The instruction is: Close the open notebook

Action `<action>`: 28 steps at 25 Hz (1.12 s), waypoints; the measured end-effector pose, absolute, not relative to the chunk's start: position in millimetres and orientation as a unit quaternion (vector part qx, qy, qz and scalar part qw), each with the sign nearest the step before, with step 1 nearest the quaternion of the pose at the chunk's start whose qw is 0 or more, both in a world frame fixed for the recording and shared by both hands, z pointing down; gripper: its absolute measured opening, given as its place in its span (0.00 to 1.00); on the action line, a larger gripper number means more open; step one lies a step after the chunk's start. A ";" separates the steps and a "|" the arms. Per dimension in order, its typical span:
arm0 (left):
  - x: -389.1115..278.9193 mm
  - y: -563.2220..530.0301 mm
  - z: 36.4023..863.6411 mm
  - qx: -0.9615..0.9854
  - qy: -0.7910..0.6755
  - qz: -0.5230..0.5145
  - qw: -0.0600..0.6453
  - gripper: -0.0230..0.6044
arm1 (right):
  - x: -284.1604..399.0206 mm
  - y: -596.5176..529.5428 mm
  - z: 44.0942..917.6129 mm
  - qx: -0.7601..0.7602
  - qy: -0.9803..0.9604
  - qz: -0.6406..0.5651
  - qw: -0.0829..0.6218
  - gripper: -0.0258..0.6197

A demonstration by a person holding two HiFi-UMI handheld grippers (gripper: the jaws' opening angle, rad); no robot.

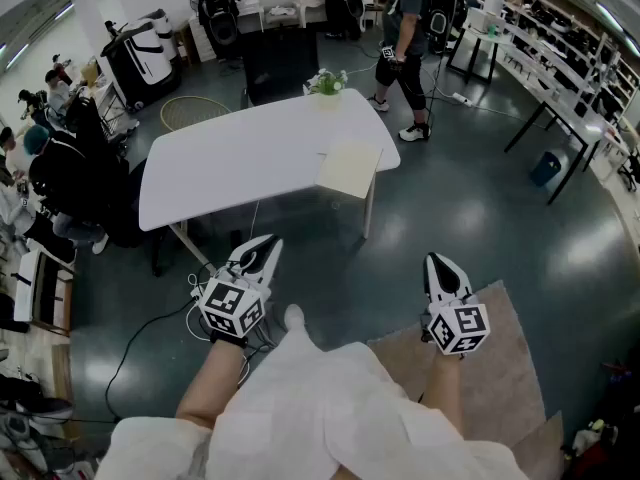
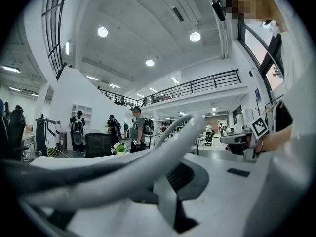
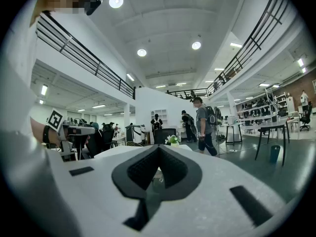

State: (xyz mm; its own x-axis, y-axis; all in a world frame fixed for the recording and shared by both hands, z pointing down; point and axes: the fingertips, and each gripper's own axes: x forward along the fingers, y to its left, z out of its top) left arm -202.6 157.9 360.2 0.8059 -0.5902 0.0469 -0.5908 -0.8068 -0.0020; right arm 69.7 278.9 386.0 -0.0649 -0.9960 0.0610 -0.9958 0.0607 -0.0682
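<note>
A pale cream notebook (image 1: 349, 168) lies flat near the right edge of the white table (image 1: 240, 158). From this distance I cannot tell whether its pages are spread. Both grippers hang low near my body, well short of the table. My left gripper (image 1: 262, 248) points toward the table's near edge, its jaws together and empty. The left gripper (image 2: 185, 174) is partly hidden in its own view by a grey cable (image 2: 148, 157) close to the lens. My right gripper (image 1: 440, 265) is shut on nothing, and the right gripper (image 3: 159, 149) aims level at the table. Neither gripper view shows the notebook.
A small flower pot (image 1: 327, 82) stands at the table's far edge, with a black chair (image 1: 280, 63) behind it. A person with a backpack (image 1: 405, 38) walks beyond the table. Seated people (image 1: 60, 168) are at left. Cables (image 1: 150, 328) trail on the floor and a rug (image 1: 500, 368) lies under my right side.
</note>
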 end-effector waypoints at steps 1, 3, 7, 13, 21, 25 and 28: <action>-203.0 156.5 360.5 0.950 -0.312 0.021 0.006 0.06 | 70.4 278.4 386.7 -0.684 0.728 -0.045 0.001 0.04; -203.7 154.3 361.2 0.949 -0.316 0.019 0.007 0.06 | 72.1 278.0 387.7 -0.684 0.728 -0.044 0.001 0.04; -201.0 152.1 361.0 0.947 -0.320 0.015 0.010 0.06 | 78.1 277.6 385.9 -0.684 0.728 -0.041 -0.001 0.04; -200.4 147.6 368.6 0.947 -0.321 0.022 0.017 0.06 | 73.1 265.8 390.6 -0.666 0.744 -0.045 -0.013 0.04; -199.8 134.8 376.5 0.943 -0.331 0.027 0.024 0.06 | 61.4 254.6 413.4 -0.640 0.763 -0.044 -0.074 0.04; -193.1 130.4 378.7 0.943 -0.329 0.032 0.028 0.06 | 64.7 248.4 416.4 -0.635 0.768 -0.051 -0.073 0.04; -190.0 117.8 385.1 0.943 -0.330 0.040 0.033 0.06 | 69.9 235.0 418.5 -0.635 0.767 -0.058 -0.067 0.04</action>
